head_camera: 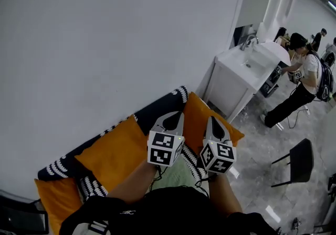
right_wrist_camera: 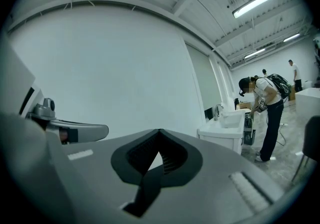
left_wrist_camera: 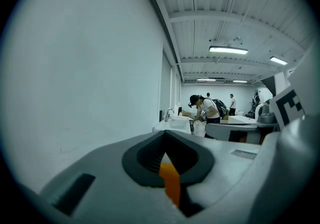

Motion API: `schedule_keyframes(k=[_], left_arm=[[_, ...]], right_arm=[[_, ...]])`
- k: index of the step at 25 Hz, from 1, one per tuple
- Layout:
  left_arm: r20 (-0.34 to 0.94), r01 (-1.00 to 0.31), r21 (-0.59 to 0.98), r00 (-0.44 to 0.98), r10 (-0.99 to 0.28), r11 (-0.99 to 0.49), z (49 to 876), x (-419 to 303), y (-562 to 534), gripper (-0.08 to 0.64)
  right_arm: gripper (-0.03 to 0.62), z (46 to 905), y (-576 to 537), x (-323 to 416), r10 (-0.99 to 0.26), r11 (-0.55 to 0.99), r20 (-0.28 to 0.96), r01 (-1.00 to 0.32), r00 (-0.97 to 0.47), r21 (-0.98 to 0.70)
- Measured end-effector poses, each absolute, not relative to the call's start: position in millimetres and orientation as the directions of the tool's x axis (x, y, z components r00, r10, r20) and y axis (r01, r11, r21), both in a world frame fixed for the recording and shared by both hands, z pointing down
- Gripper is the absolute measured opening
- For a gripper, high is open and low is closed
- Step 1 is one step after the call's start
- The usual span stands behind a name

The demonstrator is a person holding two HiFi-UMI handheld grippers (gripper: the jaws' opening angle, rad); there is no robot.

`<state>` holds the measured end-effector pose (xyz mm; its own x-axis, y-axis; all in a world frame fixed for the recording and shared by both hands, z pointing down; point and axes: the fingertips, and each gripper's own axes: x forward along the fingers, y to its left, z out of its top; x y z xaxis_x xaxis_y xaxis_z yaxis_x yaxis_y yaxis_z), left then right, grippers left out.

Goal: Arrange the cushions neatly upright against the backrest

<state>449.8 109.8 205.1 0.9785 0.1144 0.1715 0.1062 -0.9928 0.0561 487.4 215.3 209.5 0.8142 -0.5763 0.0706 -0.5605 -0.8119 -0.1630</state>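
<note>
Looking down from your head view, you have both grippers raised side by side over the sofa (head_camera: 157, 108), whose dark backrest with its white patterned trim runs along the plain white wall (head_camera: 105, 34). Your left gripper (head_camera: 176, 118) has its jaws pressed fully together and grips nothing, though a thin sliver of orange shows through the slit below the tips in its own view. Your right gripper (head_camera: 212, 122) is closed just as tightly and is empty too. The cushions lie below you against the backrest: one orange cushion (head_camera: 116, 151) leans there to the left of your grippers, a second orange cushion (head_camera: 195, 115) sits behind and between the two grippers, and a third orange cushion (head_camera: 55, 200) rests at the sofa's near-left end. Neither gripper touches any of them. Off to the right stands a white sink cabinet (head_camera: 236, 79), where a person (head_camera: 304, 81) bends over the basin, and a black chair (head_camera: 300, 159) stands nearer you.
</note>
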Motion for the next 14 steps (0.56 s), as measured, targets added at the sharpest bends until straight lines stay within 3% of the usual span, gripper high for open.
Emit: schedule_keyframes(k=[14], left_arm=[[0.131,0.144,0.059,0.980,0.151,-0.988,197.2,466.2,116.9,0.008]], right_arm=[[0.005,202.6,216.8,504.8,-0.568,-0.815,0.038,-0.555,0.822,-0.166]])
